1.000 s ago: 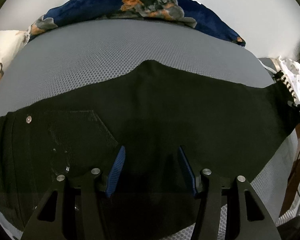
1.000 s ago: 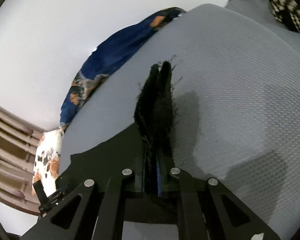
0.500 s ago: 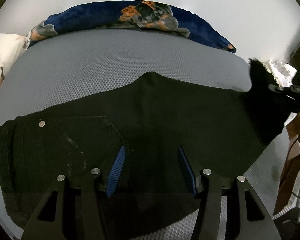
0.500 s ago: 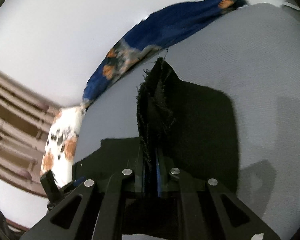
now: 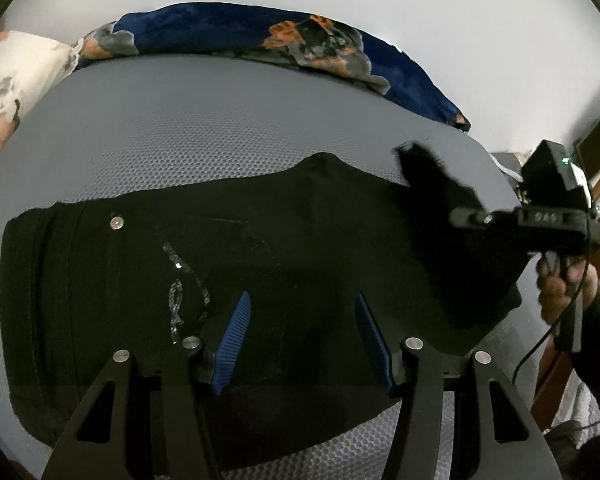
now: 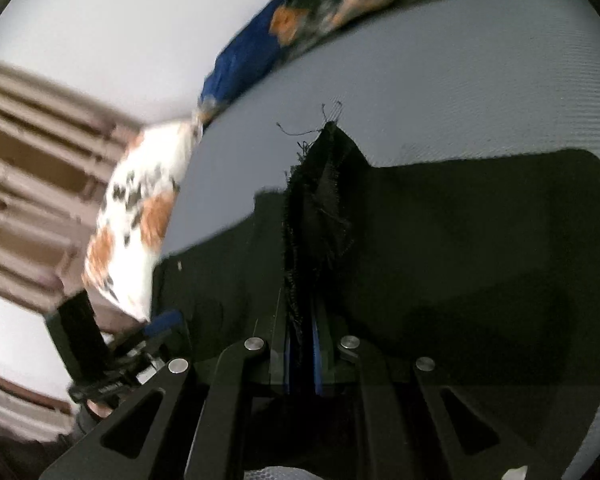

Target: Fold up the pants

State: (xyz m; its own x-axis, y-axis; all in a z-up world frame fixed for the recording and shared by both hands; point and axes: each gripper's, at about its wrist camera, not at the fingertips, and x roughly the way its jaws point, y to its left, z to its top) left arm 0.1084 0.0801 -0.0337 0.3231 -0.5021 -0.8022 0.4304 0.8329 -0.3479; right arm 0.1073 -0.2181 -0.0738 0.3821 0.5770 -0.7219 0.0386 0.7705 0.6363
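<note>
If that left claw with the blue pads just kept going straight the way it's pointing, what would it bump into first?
Most likely the black pants spread flat on the grey mesh mattress. The open left claw points down at the cloth with nothing between its pads, though how far off the cloth lies is hard to judge.

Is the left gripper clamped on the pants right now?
No, the left gripper stands open above the black pants, with its blue pads apart and no fabric pinched between them.
</note>
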